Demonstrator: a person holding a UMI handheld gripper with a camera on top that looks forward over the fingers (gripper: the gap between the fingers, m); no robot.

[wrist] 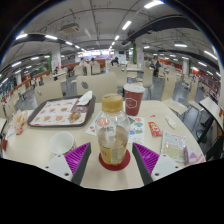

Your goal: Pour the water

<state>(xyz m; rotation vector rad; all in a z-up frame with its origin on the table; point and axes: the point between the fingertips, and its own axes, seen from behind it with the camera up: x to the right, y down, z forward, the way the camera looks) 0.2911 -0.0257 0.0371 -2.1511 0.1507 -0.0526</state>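
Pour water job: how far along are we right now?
Done: the gripper is lined up, with the bottle standing between its open fingers. In hand: closing on the bottle; I can't confirm either pad touches it yet. Left: lifting and pouring, likely into the red cup beyond it. The bottle looks upright, on the table.

No wording, brand, number or sign can be read anywhere. The red paper cup (134,98), at about one o'clock beyond the fingers, bears a pale mark too small to make out, and the printed cards (154,128) on the table (60,128) at about three o'clock show only colour patches. The bottle (113,138) between the fingers shows no legible label.
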